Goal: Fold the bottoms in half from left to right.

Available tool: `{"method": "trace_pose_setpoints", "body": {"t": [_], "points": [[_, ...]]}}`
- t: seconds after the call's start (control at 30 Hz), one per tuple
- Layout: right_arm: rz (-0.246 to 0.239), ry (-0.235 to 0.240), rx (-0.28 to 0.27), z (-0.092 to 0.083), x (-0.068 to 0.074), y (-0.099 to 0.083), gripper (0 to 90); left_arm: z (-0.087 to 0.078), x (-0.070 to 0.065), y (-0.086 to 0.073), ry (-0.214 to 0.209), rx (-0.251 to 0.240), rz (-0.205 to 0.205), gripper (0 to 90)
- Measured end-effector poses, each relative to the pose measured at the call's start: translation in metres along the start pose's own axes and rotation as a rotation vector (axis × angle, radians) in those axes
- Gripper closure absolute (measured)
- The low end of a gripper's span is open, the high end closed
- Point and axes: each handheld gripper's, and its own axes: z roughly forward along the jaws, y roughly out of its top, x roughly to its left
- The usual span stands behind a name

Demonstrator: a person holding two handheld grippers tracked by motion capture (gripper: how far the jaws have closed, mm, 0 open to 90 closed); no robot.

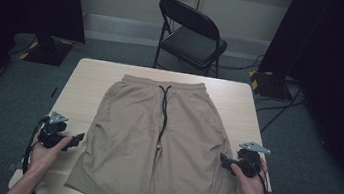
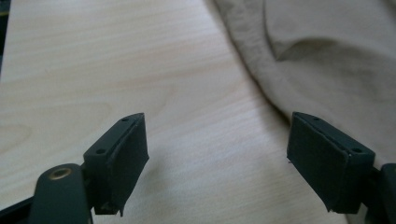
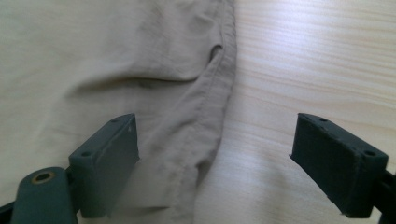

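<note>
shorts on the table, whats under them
The flat-spread beige drawstring shorts lie on the light wooden table, whose bare top shows around them. Anything lying between cloth and tabletop is covered and cannot be seen.

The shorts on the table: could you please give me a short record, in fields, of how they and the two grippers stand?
item: tan shorts, spread flat
surface: light wooden table
waistband: at the far edge, dark drawstring down the middle
left gripper: open, over bare table just beside the shorts' side seam
right gripper: open, jaws either side of the shorts' side seam
held: nothing
behind the table: black folding chair
</note>
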Motion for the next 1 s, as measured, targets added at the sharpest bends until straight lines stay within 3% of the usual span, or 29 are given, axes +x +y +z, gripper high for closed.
{"method": "trace_pose_setpoints", "body": {"t": [0.07, 0.13, 0.23, 0.27, 0.33, 0.37, 0.53, 0.57, 0.6, 0.63, 0.7, 0.73, 0.8, 0.83, 0.87, 0.9, 0.93, 1.0], "points": [[-0.003, 0.007, -0.016, -0.003, 0.002, 0.003, 14.6, -0.002, -0.003, 0.003, -0.008, -0.008, 0.009, 21.0], [-0.012, 0.013, -0.039, -0.006, 0.006, 0.008, 14.7, -0.003, -0.011, 0.008, -0.071, 0.028, 0.029, 21.7], [-0.018, 0.026, -0.069, -0.009, 0.012, 0.014, 15.5, -0.006, -0.022, 0.013, -0.103, 0.025, 0.06, 21.7], [-0.026, 0.048, -0.087, -0.011, 0.018, 0.022, 15.7, -0.008, -0.032, 0.018, -0.104, 0.016, 0.107, 21.7], [-0.049, 0.069, -0.098, -0.011, 0.026, 0.027, 17.3, -0.008, -0.041, 0.023, -0.107, 0.0, 0.141, 21.7], [-0.049, 0.069, -0.098, -0.011, 0.026, 0.027, 17.3, -0.008, -0.041, 0.023, -0.107, 0.0, 0.141, 21.7], [-0.096, 0.129, -0.093, -0.002, 0.048, 0.041, 17.0, -0.001, -0.049, 0.041, -0.149, -0.019, 0.141, 24.6], [-0.116, 0.148, -0.097, 0.004, 0.06, 0.051, 16.3, 0.006, -0.05, 0.051, -0.154, -0.008, 0.146, 25.2], [-0.116, 0.148, -0.097, 0.004, 0.06, 0.051, 16.3, 0.006, -0.05, 0.051, -0.154, -0.008, 0.146, 25.2], [-0.13, 0.164, -0.104, 0.008, 0.071, 0.059, 16.2, 0.014, -0.049, 0.061, -0.163, -0.027, 0.133, 26.1], [-0.148, 0.184, -0.104, 0.013, 0.082, 0.067, 16.1, 0.02, -0.048, 0.066, -0.159, -0.025, 0.13, 26.3], [-0.158, 0.198, -0.1, 0.017, 0.088, 0.07, 16.0, 0.03, -0.045, 0.071, -0.163, -0.045, 0.093, 26.5], [-0.162, 0.209, -0.095, 0.021, 0.094, 0.073, 16.0, 0.037, -0.044, 0.074, -0.168, -0.028, 0.093, 26.4], [-0.158, 0.239, -0.082, 0.033, 0.106, 0.076, 16.2, 0.047, -0.045, 0.075, -0.126, -0.024, 0.139, 26.1], [-0.166, 0.245, -0.072, 0.037, 0.11, 0.077, 16.5, 0.052, -0.044, 0.074, -0.114, -0.005, 0.171, 25.7], [-0.182, 0.242, -0.061, 0.043, 0.115, 0.077, 16.8, 0.057, -0.044, 0.071, -0.126, 0.002, 0.14, 25.3], [-0.187, 0.24, -0.052, 0.049, 0.119, 0.077, 16.8, 0.06, -0.042, 0.069, -0.166, 0.035, 0.136, 23.8], [-0.178, 0.249, -0.041, 0.055, 0.123, 0.076, 16.8, 0.062, -0.041, 0.067, -0.186, 0.056, 0.138, 23.1]]}}
